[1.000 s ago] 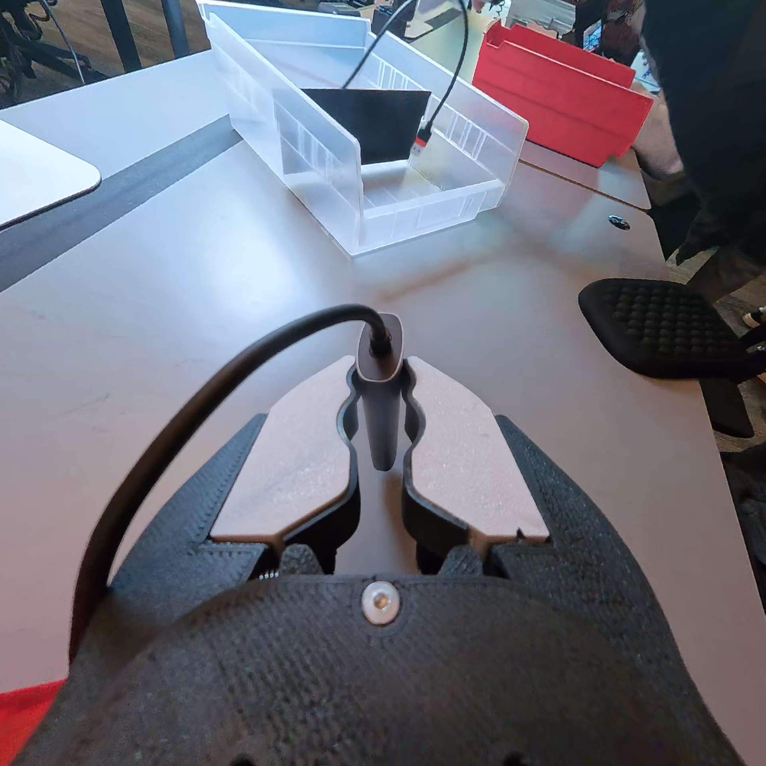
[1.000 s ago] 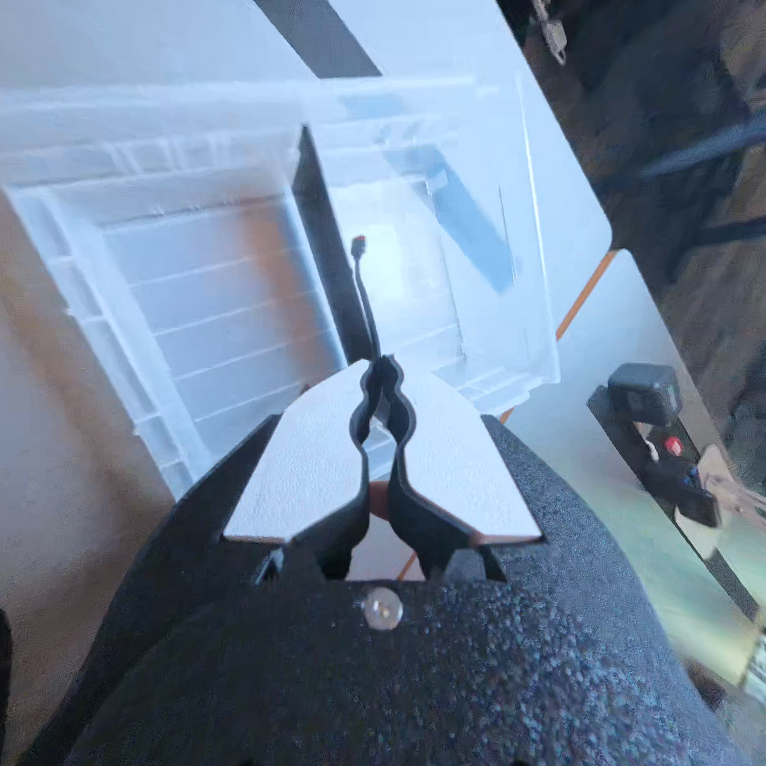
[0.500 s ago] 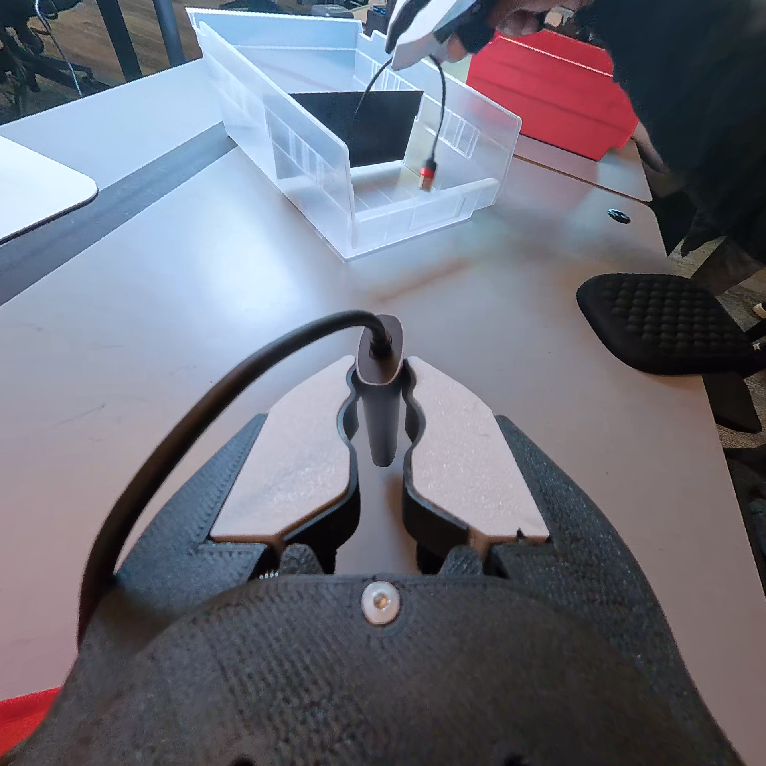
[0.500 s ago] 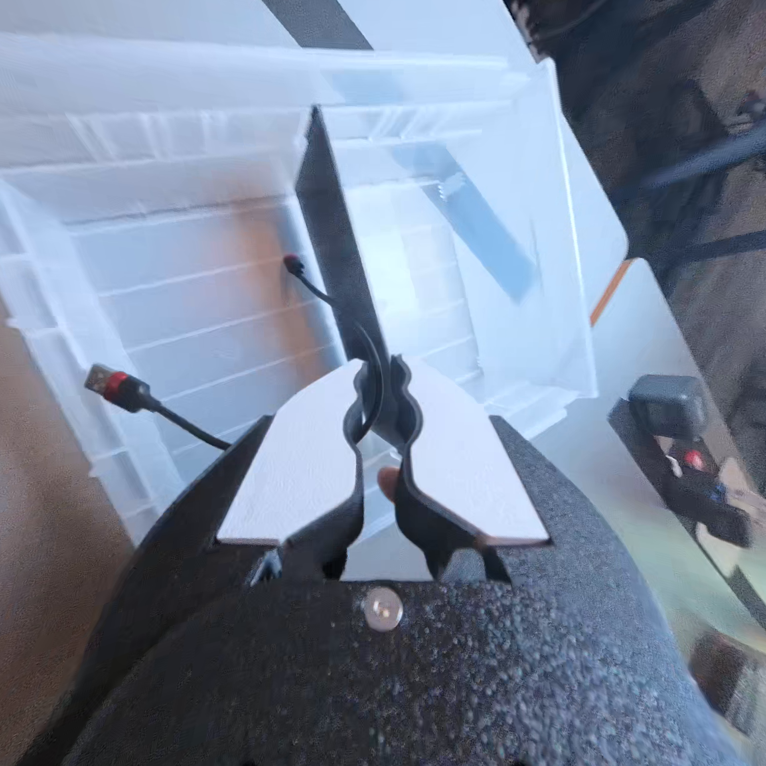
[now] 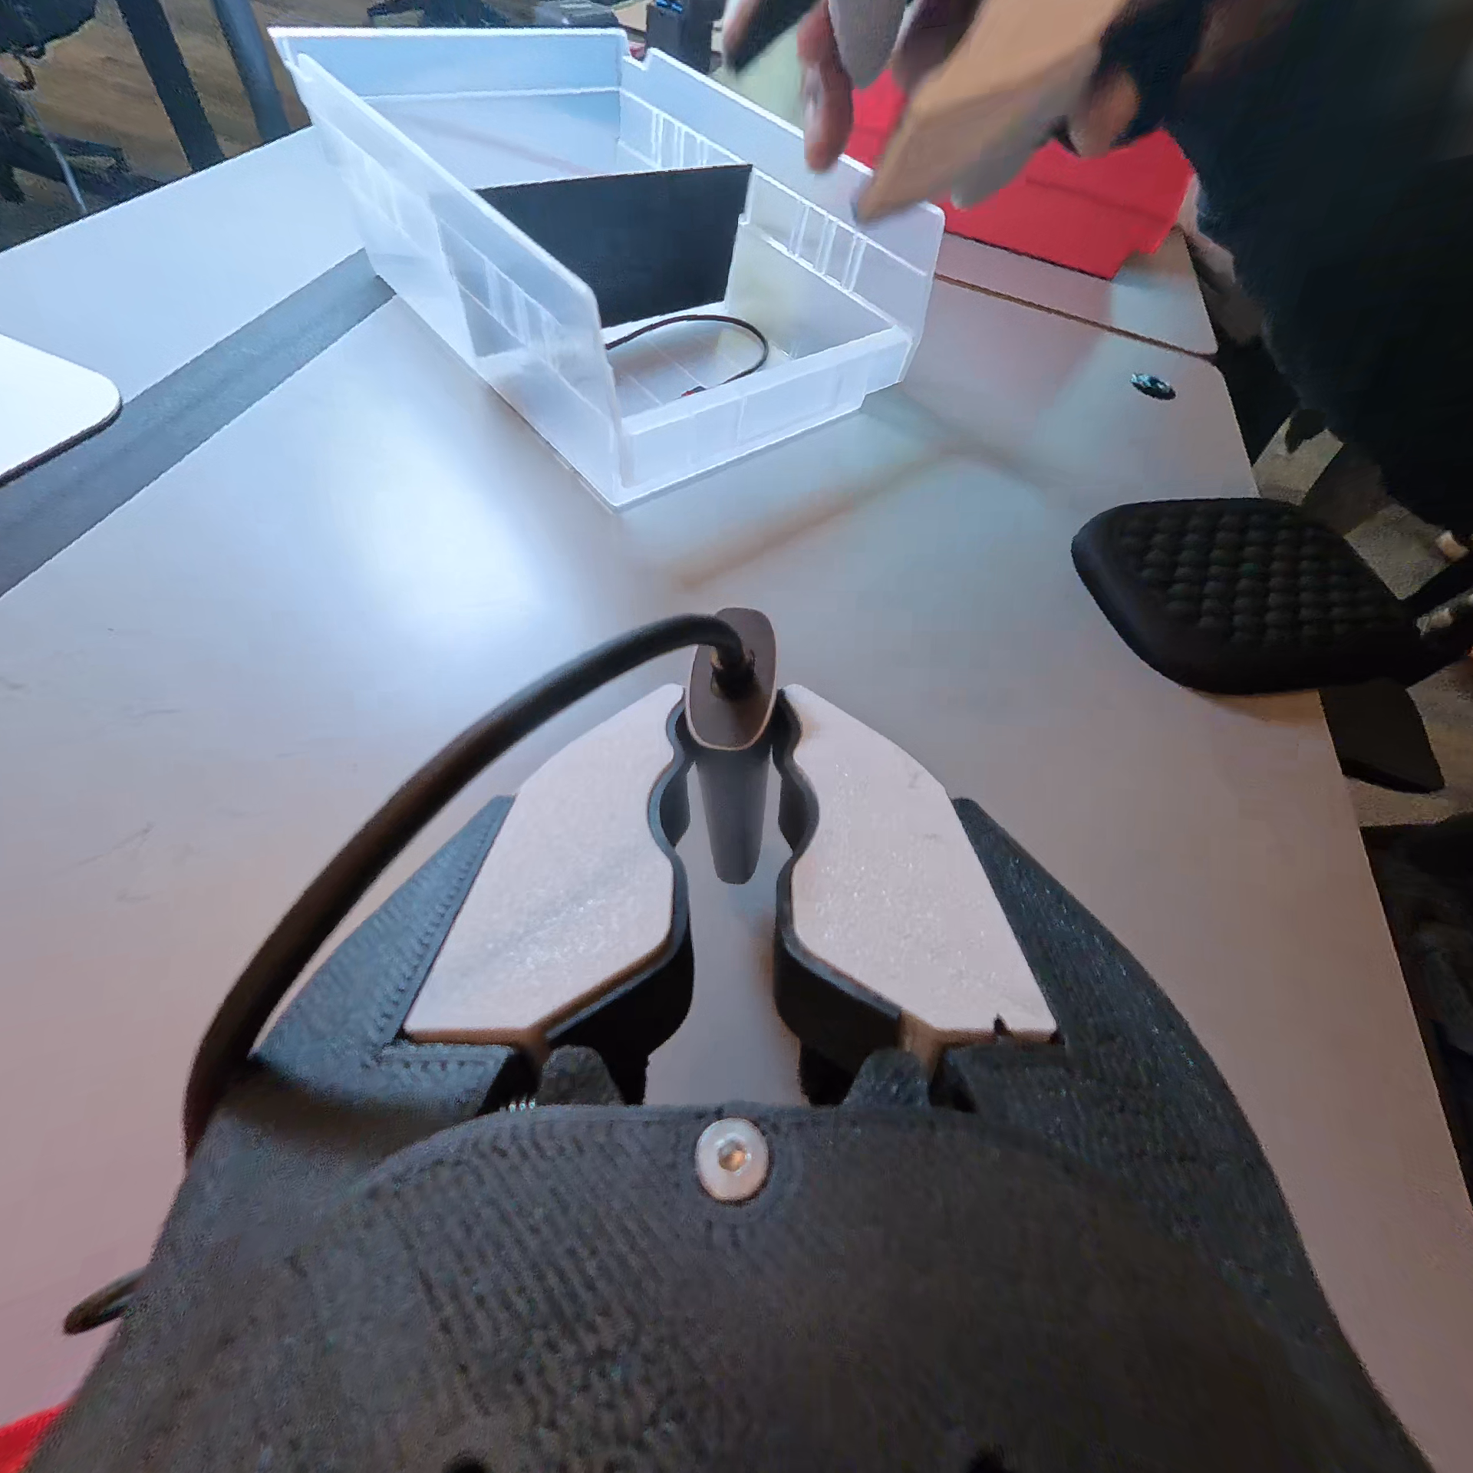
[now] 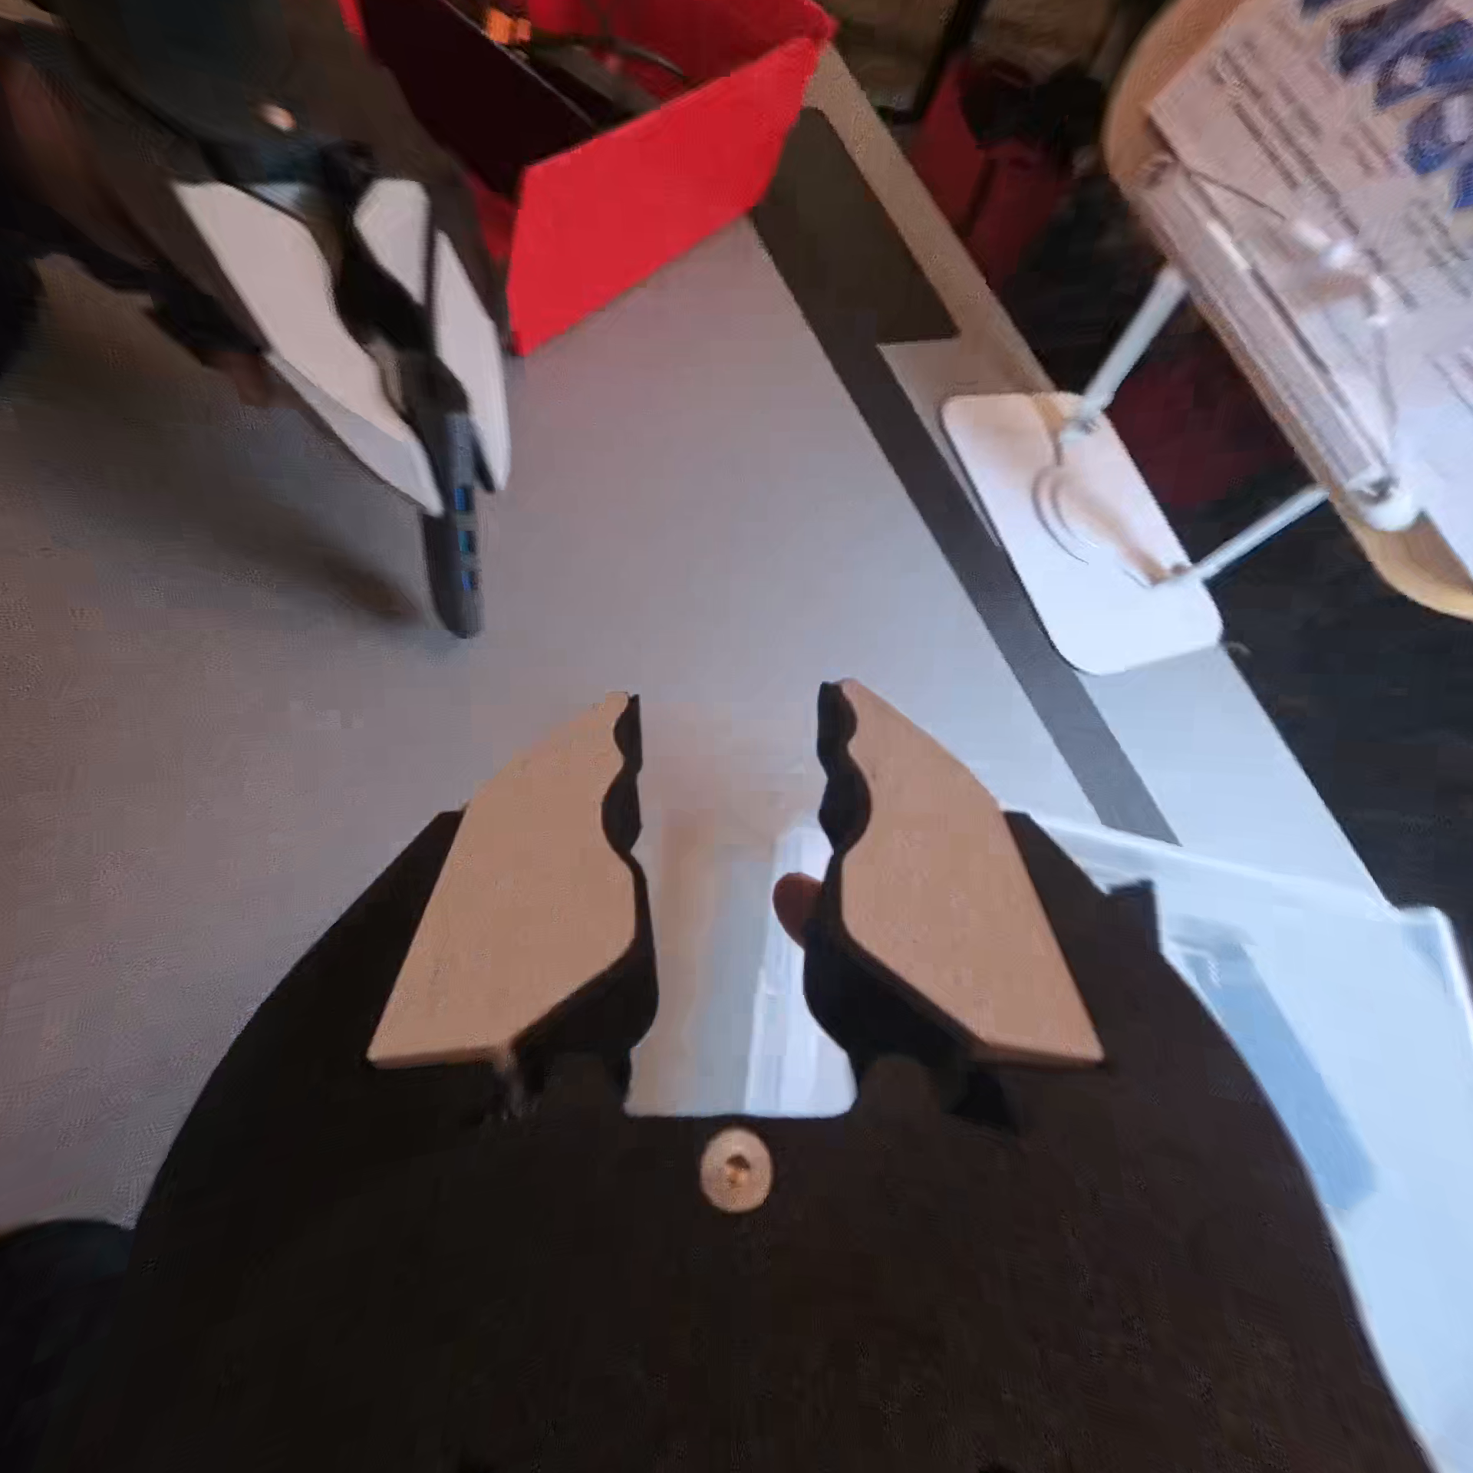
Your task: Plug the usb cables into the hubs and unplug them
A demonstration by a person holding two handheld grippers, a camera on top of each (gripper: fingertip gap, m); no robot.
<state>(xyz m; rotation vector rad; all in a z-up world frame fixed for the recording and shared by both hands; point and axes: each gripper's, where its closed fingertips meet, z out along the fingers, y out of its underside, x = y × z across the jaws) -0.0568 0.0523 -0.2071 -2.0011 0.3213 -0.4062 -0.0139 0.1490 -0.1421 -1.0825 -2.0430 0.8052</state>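
Note:
My left gripper (image 5: 729, 701) is shut on a dark grey USB hub (image 5: 729, 765) and holds it upright just above the table. The hub's black lead (image 5: 446, 765) arcs off to the left. In the right wrist view the same gripper (image 6: 462, 478) shows at upper left, and the hub (image 6: 458, 558) hangs from it with blue ports showing. My right gripper (image 6: 727, 701) is open and empty above the table. It shows blurred in a hand in the left wrist view (image 5: 917, 159). A black USB cable (image 5: 717, 323) with a red plug lies in the clear bin (image 5: 765, 414).
A black divider (image 5: 622, 231) splits the clear bin, which also shows at lower right in the right wrist view (image 6: 1275, 996). A red bin (image 6: 661, 199) stands behind. A black chair armrest (image 5: 1243, 590) sits off the table's right edge. A white stand base (image 6: 1076, 542) is on the table. Left tips to right tips: about 15 cm.
My right gripper has opened and let go of the USB cable, which now lies in the clear bin. It has swung away from the bin. My left gripper still holds the hub.

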